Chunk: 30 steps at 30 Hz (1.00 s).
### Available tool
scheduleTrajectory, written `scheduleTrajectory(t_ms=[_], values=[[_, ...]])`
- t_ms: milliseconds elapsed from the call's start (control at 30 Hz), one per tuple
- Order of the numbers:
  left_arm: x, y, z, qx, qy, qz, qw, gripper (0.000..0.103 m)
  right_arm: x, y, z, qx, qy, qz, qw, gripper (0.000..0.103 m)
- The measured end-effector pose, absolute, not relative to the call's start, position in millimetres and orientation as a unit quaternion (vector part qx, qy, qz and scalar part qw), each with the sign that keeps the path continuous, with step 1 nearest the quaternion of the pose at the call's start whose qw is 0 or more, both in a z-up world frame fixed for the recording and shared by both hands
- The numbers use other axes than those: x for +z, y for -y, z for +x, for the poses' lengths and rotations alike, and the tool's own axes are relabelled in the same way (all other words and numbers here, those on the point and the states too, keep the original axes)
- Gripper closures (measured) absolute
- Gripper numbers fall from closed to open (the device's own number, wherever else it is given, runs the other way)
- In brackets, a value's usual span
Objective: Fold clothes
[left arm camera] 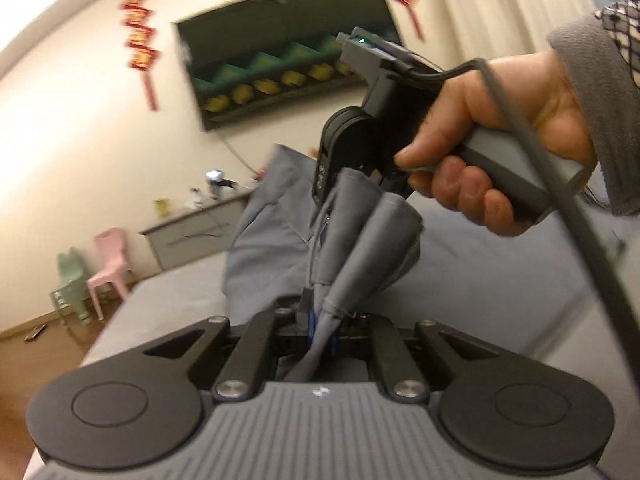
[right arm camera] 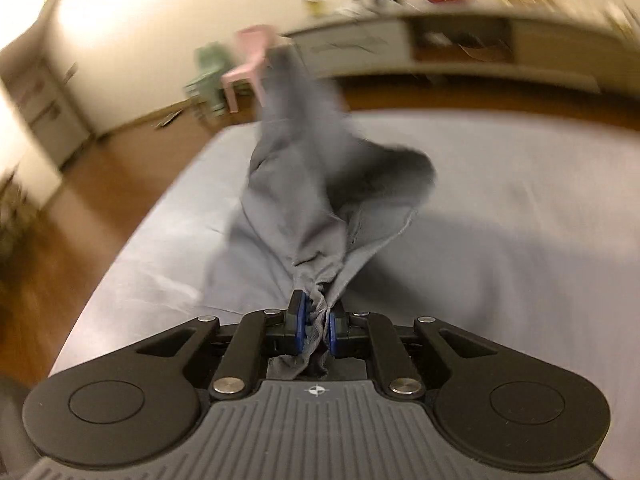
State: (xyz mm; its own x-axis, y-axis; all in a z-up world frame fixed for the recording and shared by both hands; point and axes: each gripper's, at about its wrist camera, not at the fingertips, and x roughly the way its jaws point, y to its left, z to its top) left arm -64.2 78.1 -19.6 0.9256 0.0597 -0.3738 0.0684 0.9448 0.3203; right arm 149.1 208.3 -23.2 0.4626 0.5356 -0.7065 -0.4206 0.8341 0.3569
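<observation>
Nearest in the left wrist view, the left gripper [left arm camera: 320, 334] has its jaws pressed together on a bunched edge of the grey garment [left arm camera: 276, 240]; the cloth runs up and away from the blue pads in tight rolls. Just beyond, the same cloth reaches the right gripper [left arm camera: 344, 184], held in the person's right hand [left arm camera: 492, 144], whose grey sleeve [left arm camera: 592, 92] shows at the far right with a cable looping past. The two grippers stand near each other with the garment stretched between them, lifted above the grey bed [left arm camera: 500, 272].

In the right wrist view, the right gripper [right arm camera: 318, 322] pinches a gathered fold of the garment [right arm camera: 304, 168] between its blue pads; the rest hangs out ahead over the bed [right arm camera: 500, 208], blurred.

Farther off, a wooden floor [left arm camera: 44, 344] lies to the left of the bed. A pink chair [left arm camera: 110, 264] and a green chair [left arm camera: 72, 284] stand by the far wall beside a low cabinet [left arm camera: 192, 232]. Above it hang a dark screen [left arm camera: 288, 48] and red decorations [left arm camera: 140, 44].
</observation>
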Motion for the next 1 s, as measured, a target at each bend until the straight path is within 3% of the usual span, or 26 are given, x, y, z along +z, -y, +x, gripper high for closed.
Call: scheduleTrajectory(t_ms=[133, 300, 400, 467, 600, 667, 800, 900, 1000], values=[[-29.5, -64.8, -58.8, -0.030, -0.225, 0.163, 0.960, 0.091, -62.7, -187.5, 151.4, 0.257, -0.461, 0.089, 0.845, 0.090], [-11.5, -126.2, -89.5, -0.111, -0.226, 0.073, 0.965, 0.085, -66.7, -190.4, 144.6, 0.250, -0.447, 0.011, 0.859, 0.084], [4.5, -186.8, -91.6, -0.129, -0.210, -0.024, 0.969, 0.081, -51.5, -191.8, 136.0, 0.249, -0.445, -0.046, 0.859, 0.061], [7.4, -219.7, -84.7, -0.105, -0.210, -0.095, 0.967, 0.078, -38.1, -192.8, 127.9, 0.250, -0.446, -0.086, 0.855, 0.039], [1.9, -265.0, -70.6, -0.083, -0.230, -0.223, 0.944, 0.073, 33.5, -185.7, 97.8, 0.237, -0.337, -0.141, 0.900, 0.025], [2.4, -262.3, -69.4, -0.106, -0.235, -0.221, 0.941, 0.075, 60.4, -200.7, 100.2, 0.257, -0.302, -0.141, 0.907, 0.020], [-1.2, -222.5, -60.2, -0.148, -0.276, -0.107, 0.943, 0.078, 77.7, -264.9, 131.0, 0.304, -0.271, -0.178, 0.896, 0.010], [-1.0, -214.5, -74.9, -0.226, -0.268, -0.084, 0.933, 0.078, 50.7, -309.5, 175.0, 0.310, -0.313, -0.216, 0.871, 0.005], [10.5, -248.4, -94.7, -0.251, -0.214, -0.118, 0.936, 0.066, 24.0, -344.4, 217.6, 0.306, -0.356, -0.244, 0.849, 0.005]])
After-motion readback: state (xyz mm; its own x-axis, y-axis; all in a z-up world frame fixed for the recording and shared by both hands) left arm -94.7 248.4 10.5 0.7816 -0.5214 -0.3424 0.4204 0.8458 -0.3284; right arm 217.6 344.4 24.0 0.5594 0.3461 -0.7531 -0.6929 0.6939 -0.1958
